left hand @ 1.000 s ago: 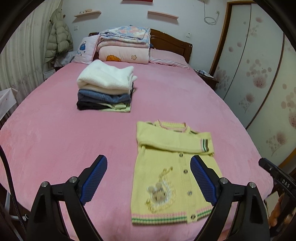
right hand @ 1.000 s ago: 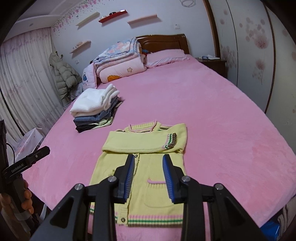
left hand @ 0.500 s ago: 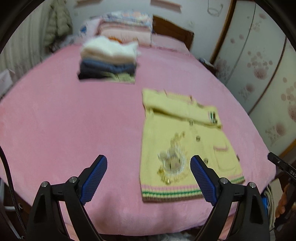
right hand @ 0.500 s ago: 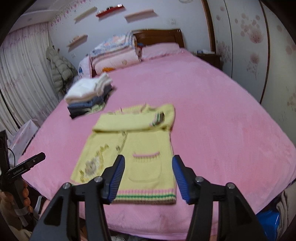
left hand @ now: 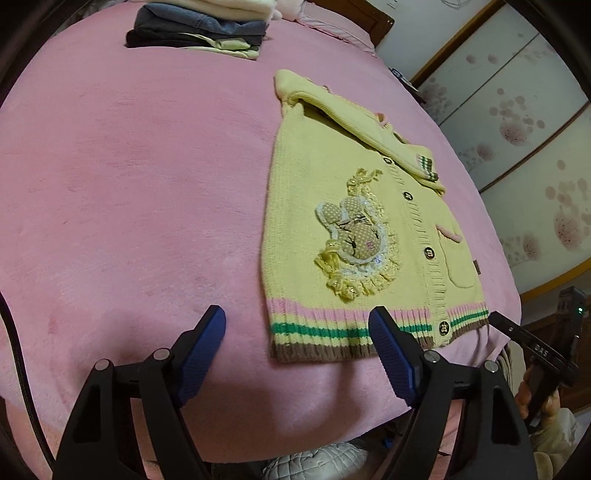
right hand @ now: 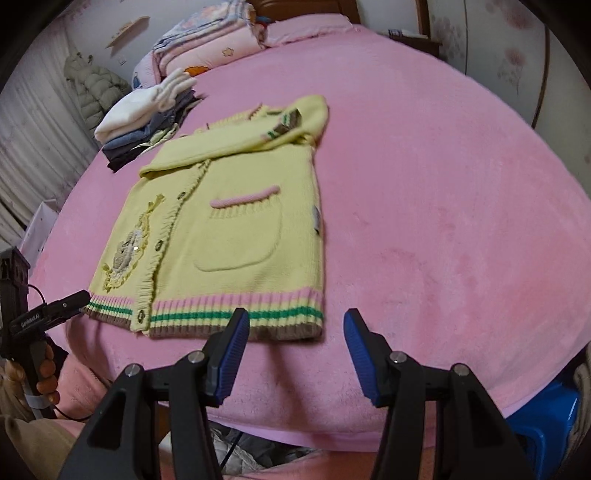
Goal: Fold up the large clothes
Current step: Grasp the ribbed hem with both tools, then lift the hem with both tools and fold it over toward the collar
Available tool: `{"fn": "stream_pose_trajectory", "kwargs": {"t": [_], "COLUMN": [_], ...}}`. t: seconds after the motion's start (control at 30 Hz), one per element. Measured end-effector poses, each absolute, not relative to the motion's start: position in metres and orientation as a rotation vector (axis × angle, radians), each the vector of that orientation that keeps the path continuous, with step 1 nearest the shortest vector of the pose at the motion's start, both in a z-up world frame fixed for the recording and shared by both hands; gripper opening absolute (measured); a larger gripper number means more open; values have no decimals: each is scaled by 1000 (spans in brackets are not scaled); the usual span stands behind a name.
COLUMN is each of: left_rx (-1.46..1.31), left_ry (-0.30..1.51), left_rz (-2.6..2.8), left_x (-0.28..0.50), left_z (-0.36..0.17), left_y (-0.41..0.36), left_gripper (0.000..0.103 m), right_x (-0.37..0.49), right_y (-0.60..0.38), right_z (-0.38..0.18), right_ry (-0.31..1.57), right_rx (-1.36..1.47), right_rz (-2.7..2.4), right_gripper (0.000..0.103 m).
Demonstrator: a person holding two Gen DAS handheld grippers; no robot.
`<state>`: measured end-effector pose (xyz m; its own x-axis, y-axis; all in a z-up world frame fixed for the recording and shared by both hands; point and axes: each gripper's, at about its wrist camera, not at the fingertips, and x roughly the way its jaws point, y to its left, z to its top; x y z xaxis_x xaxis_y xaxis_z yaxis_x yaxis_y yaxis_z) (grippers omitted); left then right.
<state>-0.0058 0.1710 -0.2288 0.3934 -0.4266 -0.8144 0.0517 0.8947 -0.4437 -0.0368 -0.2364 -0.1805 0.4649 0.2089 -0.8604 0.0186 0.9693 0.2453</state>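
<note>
A yellow knitted cardigan [left hand: 332, 206] with a rabbit patch lies flat on the pink bed, sleeves folded across its top. It also shows in the right wrist view [right hand: 236, 221]. My left gripper [left hand: 297, 332] is open and empty, low at the striped hem's left corner. My right gripper [right hand: 295, 332] is open and empty, just before the hem's right corner. Neither touches the cloth. The left gripper also shows at the left edge of the right wrist view [right hand: 55, 312], and the right gripper at the right edge of the left wrist view [left hand: 532, 343].
A stack of folded clothes [right hand: 147, 118] sits farther up the pink bed [right hand: 443, 184]; it also shows in the left wrist view [left hand: 199, 26]. Folded quilts and pillows [right hand: 210, 44] lie at the headboard. A wardrobe [left hand: 517, 122] stands to the right. A blue bin [right hand: 543, 417] is beside the bed.
Both grippers have dropped low to the near bed edge, close to the cardigan's hem. The right gripper's jaws have opened wider. The cardigan has not moved.
</note>
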Motion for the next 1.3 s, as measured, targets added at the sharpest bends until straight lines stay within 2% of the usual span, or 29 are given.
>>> {"fn": "stream_pose_trajectory", "kwargs": {"t": [0.13, 0.37, 0.43, 0.53, 0.6, 0.67, 0.73, 0.77, 1.0, 1.3], "left_rx": [-367, -343, -329, -324, -337, -359, -389, -406, -388, -624], "left_ry": [1139, 1157, 1167, 1180, 1179, 1192, 1211, 1222, 1222, 1064], "left_rz": [-329, -348, -355, -364, -356, -360, -363, -365, -367, -396], "left_x": [-1, 6, 6, 8, 9, 11, 13, 14, 15, 55], "left_z": [-232, -241, -243, -243, -242, -243, -245, -245, -224, -158], "left_y": [167, 158, 156, 156, 157, 158, 158, 158, 148, 163], "left_gripper": [78, 78, 78, 78, 70, 36, 17, 13, 8, 8], "right_x": [-32, -24, -23, -22, -22, -22, -22, -22, -25, 5], "right_y": [-243, -240, -238, -236, -235, -233, -232, -232, -230, -237], "right_z": [-190, -204, -205, -205, -204, -203, -200, -200, -176, -107], "right_ry": [1108, 1132, 1136, 1136, 1132, 1128, 1122, 1119, 1062, 894], "right_rx": [278, 327, 330, 317, 301, 293, 287, 285, 276, 311], "right_rz": [138, 191, 211, 219, 218, 215, 211, 211, 241, 301], "right_gripper": [40, 28, 21, 15, 13, 10, 9, 9, 8, 7]}}
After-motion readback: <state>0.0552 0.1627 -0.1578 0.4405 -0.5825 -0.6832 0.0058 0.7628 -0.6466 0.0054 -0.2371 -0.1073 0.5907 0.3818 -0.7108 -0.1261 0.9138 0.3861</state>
